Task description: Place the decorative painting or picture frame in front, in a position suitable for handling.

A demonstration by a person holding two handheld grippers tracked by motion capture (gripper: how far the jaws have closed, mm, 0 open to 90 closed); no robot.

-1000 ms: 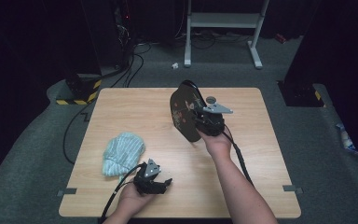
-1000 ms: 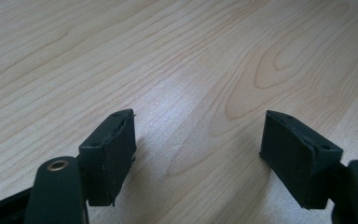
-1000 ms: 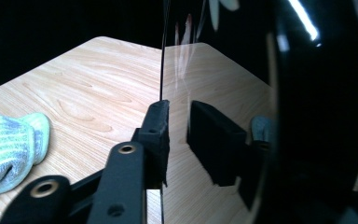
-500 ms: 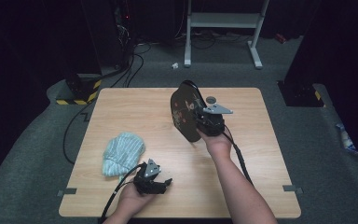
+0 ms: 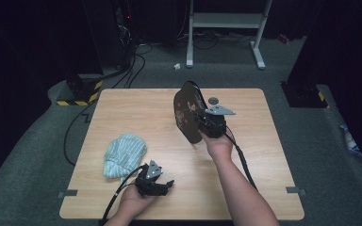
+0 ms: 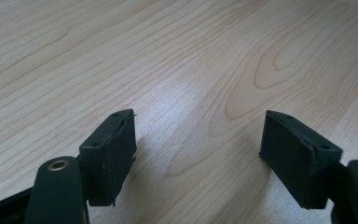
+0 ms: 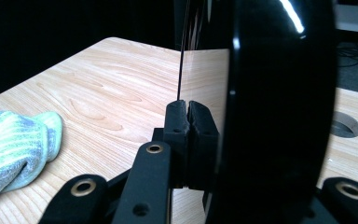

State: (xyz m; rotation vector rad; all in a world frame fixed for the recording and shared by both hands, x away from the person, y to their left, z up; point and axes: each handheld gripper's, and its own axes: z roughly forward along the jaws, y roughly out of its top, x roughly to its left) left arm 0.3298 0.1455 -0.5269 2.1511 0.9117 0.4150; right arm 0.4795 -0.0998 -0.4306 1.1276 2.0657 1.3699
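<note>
nothing shifts on the table but my right gripper (image 5: 202,123), its jaws just closing on the glossy black round plate (image 5: 187,112).
plate held upright on edge mid-table; left gripper (image 5: 158,183) rests released near the striped blue-green cloth (image 5: 124,154). next, i judge, bring cloth to plate for wiping.

- High view: wooden table (image 5: 136,108) evenly lit from above; carpeted floor (image 5: 37,141) around it dim, back of room near black. Picture soft, low in detail.
- Shadows under hands and the blue-green cloth (image 5: 122,154) short and soft.
- Left gripper view: bright, pale sheen on the wood between the pads (image 6: 114,154); soft shadows beneath them. Grain sharp; nearest gripper parts slightly blurred.
- Right gripper view: black glossy plate (image 7: 270,93) carries a white streak of glare at top and mirrors the wood. Background black; cloth at the left edge soft.
</note>
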